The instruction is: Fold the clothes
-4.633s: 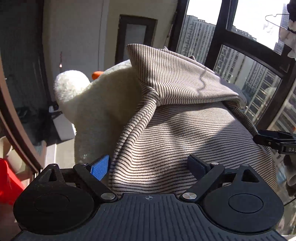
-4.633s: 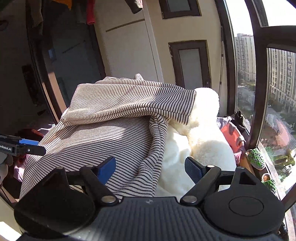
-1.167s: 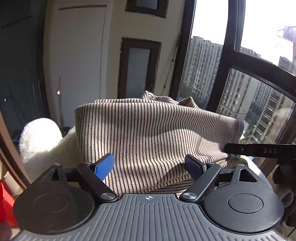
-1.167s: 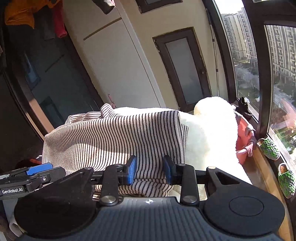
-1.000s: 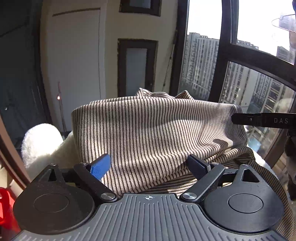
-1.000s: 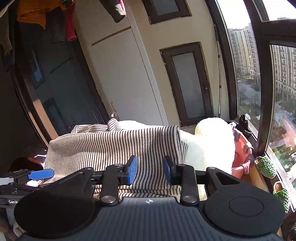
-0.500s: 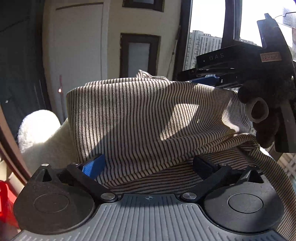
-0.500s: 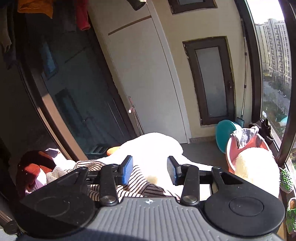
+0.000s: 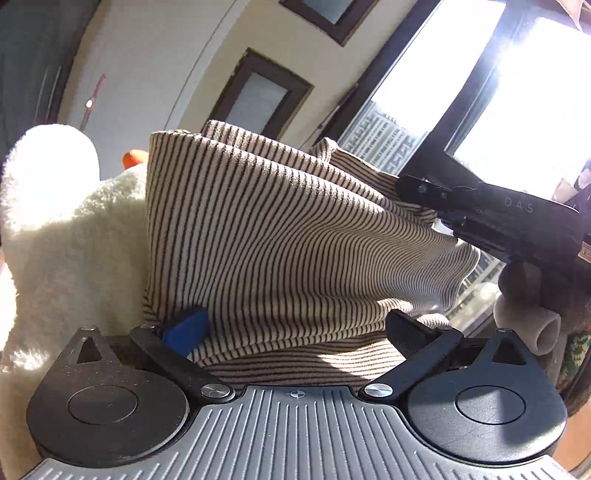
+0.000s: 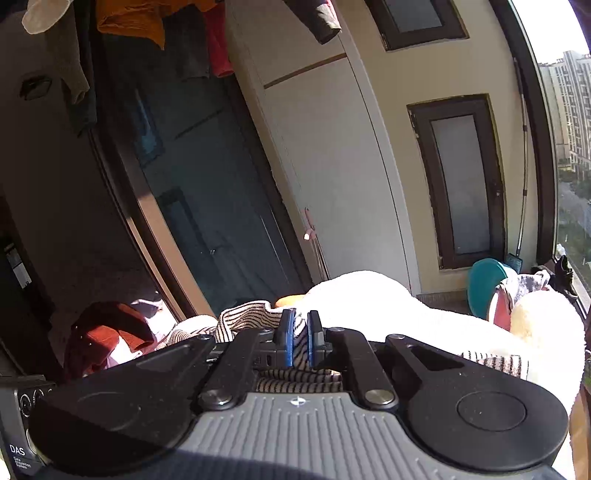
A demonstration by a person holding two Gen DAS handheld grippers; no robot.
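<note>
Striped knit top (image 9: 280,236): soft, light, draped limp over fluffy white cushion (image 9: 74,236).
Right gripper (image 10: 299,334): clamped on striped edge.
Left gripper (image 9: 295,325): spread wide, gripped nothing.
Best hold: free hem corners, judged.

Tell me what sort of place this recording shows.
Most likely an enclosed apartment balcony used for laundry: tall windows looking onto high-rise blocks, clothes hanging overhead, and a striped garment draped over a fluffy white blanket.

Right tongs (image 10: 298,339) now clamp the striped shirt (image 9: 280,236) edge, after hanging half open; left tongs (image 9: 295,325) spread wider, rolled sideways.
</note>
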